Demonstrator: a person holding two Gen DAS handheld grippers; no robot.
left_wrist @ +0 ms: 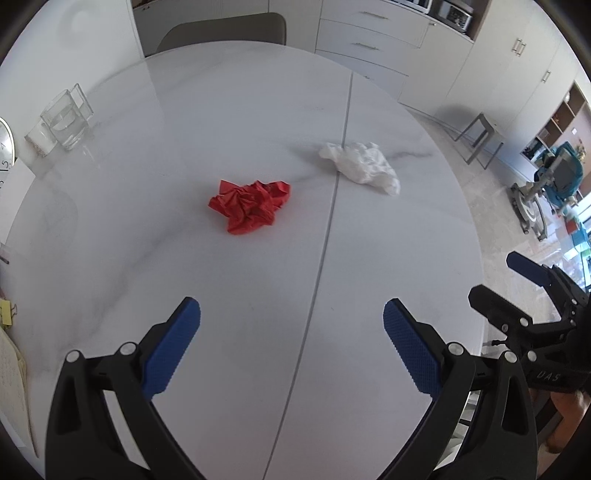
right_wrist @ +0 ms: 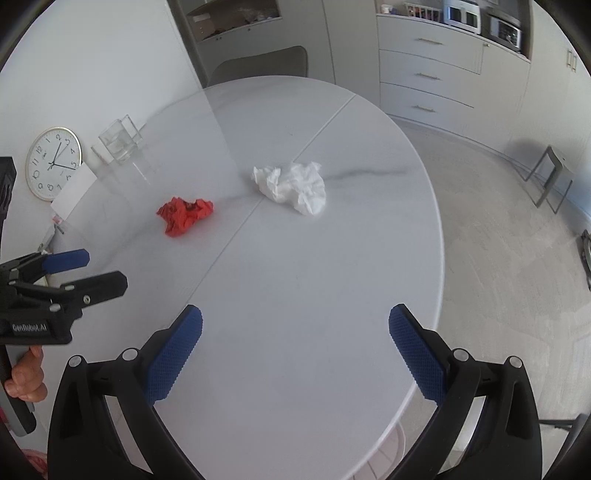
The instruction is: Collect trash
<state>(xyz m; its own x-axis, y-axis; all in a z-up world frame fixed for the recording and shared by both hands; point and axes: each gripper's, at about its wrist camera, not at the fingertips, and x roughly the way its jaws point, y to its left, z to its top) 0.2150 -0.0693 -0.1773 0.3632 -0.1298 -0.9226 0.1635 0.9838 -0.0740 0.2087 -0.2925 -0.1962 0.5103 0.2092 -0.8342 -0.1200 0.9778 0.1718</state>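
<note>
Hidden or cut off: We see only the edge of the clock (left_wrist: 5, 144) in the left wrist view, at the far left. A notebook (left_wrist: 14, 387) at the lower left is cut off too, and we cannot read its writing. The chair (left_wrist: 225, 31) behind the worktop (left_wrist: 258, 295) shows only its back.

Hard to tell: The things on the far shelves are too small for us to name.

Left tool: We see the left tool (left_wrist: 291, 343) spread wide, with nothing between its blue pads. It hangs over the near part of the worktop.

Right tool: The right tool (right_wrist: 295, 347) is spread wide as well and holds nothing. It is near the right rim of the worktop.

Red trash: The red crumpled paper (left_wrist: 251, 206) lies on the worktop, left of the seam line, well apart from both tools.

White trash: The white crumpled tissue (left_wrist: 364, 166) lies on the seam line, near the red paper but not touching it.

Only in the right wrist view: We see the whole clock face (right_wrist: 54, 163) leaning on the wall, and a white card (right_wrist: 74, 192) just beside it. We also see fingers (right_wrist: 27, 376) holding the handle of the left tool.

Only in the left wrist view: We see a blue machine (left_wrist: 557, 177) on the floor, far right.

In both views: A clear glass (left_wrist: 66, 122) stands at the left side of the worktop.
</note>
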